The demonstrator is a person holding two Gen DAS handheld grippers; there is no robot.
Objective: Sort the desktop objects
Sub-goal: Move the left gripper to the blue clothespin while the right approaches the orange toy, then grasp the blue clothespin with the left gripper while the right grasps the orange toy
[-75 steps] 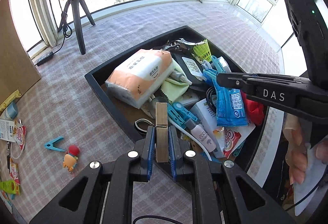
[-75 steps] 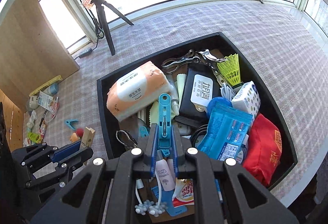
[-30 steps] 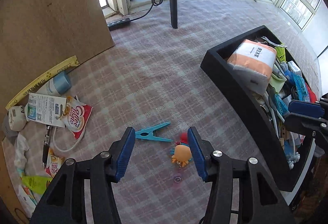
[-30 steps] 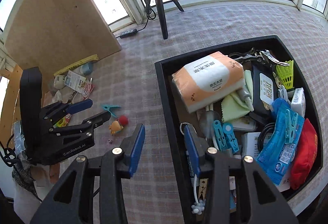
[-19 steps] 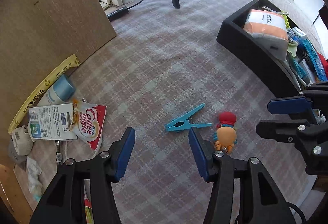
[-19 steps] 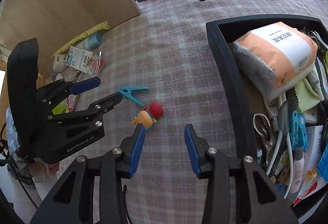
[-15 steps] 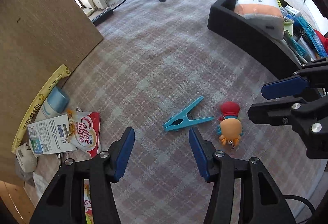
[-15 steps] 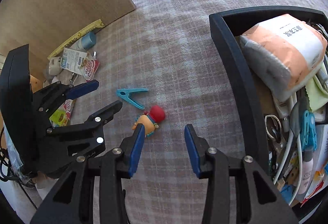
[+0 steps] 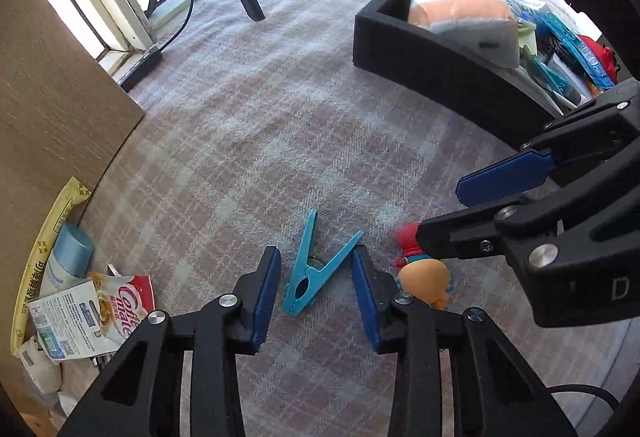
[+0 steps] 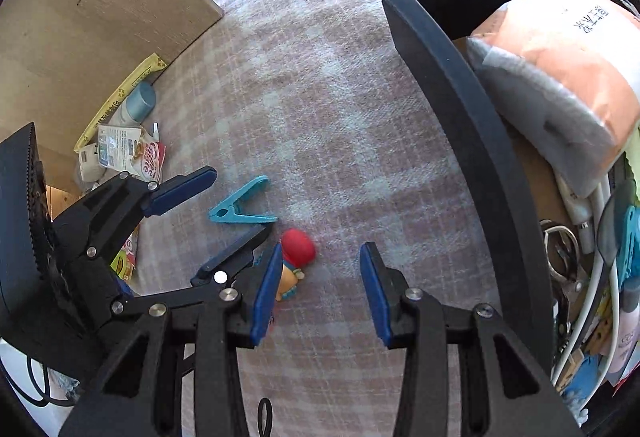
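Two hand-held grippers, both unloaded: left hand-held gripper closing around the blue clothespin on the bench; right hand-held gripper moderately open beside the toy figure. Risk: neighbouring fingers collide.

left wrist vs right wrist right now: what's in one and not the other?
Left wrist only: the blue clothespin lies between the pads of the left hand-held gripper, whose jaws are closing; the pads are not yet on it. Right wrist only: scissors and white cable inside the black tray. Both: clothespin, red-capped toy figure, tray, orange tissue pack, Coffee-mate sachet.
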